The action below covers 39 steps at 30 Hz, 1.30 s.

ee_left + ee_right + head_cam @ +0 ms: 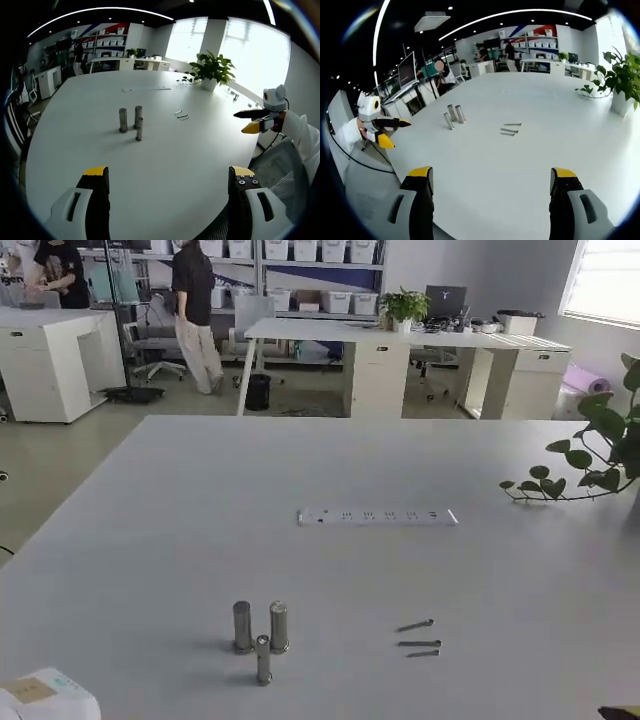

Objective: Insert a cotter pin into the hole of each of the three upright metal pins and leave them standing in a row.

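Note:
Three upright metal pins stand close together on the white table (150, 540): two side by side (243, 625) (279, 627) and a shorter-looking one (263, 658) in front. Three cotter pins (419, 639) lie flat to their right. In the left gripper view the metal pins (134, 121) and cotter pins (181, 115) are far ahead of my left gripper (168, 175), which is open and empty. My right gripper (491, 174) is also open and empty, held off the table's near edge, with the metal pins (454, 115) and cotter pins (510, 129) well ahead.
A white power strip (378, 517) lies mid-table beyond the pins. A trailing plant (595, 455) reaches in at the right edge. Desks, shelves and people are in the room behind. The right gripper (239, 123) appears at the right of the left gripper view.

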### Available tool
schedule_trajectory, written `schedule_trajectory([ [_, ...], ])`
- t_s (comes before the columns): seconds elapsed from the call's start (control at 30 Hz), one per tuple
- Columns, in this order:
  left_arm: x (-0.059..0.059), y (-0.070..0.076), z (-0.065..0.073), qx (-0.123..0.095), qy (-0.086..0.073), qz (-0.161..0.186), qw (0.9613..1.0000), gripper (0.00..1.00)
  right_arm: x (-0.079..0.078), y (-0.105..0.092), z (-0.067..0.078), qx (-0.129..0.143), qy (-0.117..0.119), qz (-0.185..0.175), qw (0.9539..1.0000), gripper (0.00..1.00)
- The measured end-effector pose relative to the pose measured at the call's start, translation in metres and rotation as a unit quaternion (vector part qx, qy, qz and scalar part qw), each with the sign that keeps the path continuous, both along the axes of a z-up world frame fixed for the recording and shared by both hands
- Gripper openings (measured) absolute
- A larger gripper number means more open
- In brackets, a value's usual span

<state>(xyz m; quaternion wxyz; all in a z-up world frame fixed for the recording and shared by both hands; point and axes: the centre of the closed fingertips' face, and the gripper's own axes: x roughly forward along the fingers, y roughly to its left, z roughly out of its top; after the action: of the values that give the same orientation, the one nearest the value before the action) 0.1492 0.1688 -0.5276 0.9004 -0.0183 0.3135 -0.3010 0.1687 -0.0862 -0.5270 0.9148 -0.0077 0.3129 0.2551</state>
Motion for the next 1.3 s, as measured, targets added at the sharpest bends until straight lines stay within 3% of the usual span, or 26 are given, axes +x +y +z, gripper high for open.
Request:
schedule_trajectory([
  [0.1,-0.003,0.0,-0.001,-0.006,0.003,0.005,1.0,0.93,0.001,0.001,0.0,-0.003,0.001,0.001,1.0,0.95],
  [0.33,-0.003,0.007,-0.006,-0.013,0.011,0.02,0.9996,0.99,-0.003,0.009,-0.007,-0.016,0.012,0.013,0.9997,0.95],
  [0.47,-0.003,0.01,-0.008,-0.012,0.013,0.023,0.9996,0.99,-0.009,0.015,-0.012,-0.007,0.026,0.023,0.9994,0.95],
  [0.8,-0.005,0.008,-0.011,-0.012,0.019,0.012,0.9997,0.99,-0.012,0.012,-0.019,-0.03,0.032,0.029,0.9986,0.96],
  [0.93,-0.002,0.009,-0.01,-0.01,0.018,0.009,0.9997,0.99,-0.01,0.015,-0.011,0.01,0.023,0.018,0.9995,0.96],
  [1.3,0.011,0.009,-0.004,-0.007,0.01,0.003,0.9999,0.98,-0.008,0.008,-0.004,0.006,0.015,0.005,0.9999,0.96],
])
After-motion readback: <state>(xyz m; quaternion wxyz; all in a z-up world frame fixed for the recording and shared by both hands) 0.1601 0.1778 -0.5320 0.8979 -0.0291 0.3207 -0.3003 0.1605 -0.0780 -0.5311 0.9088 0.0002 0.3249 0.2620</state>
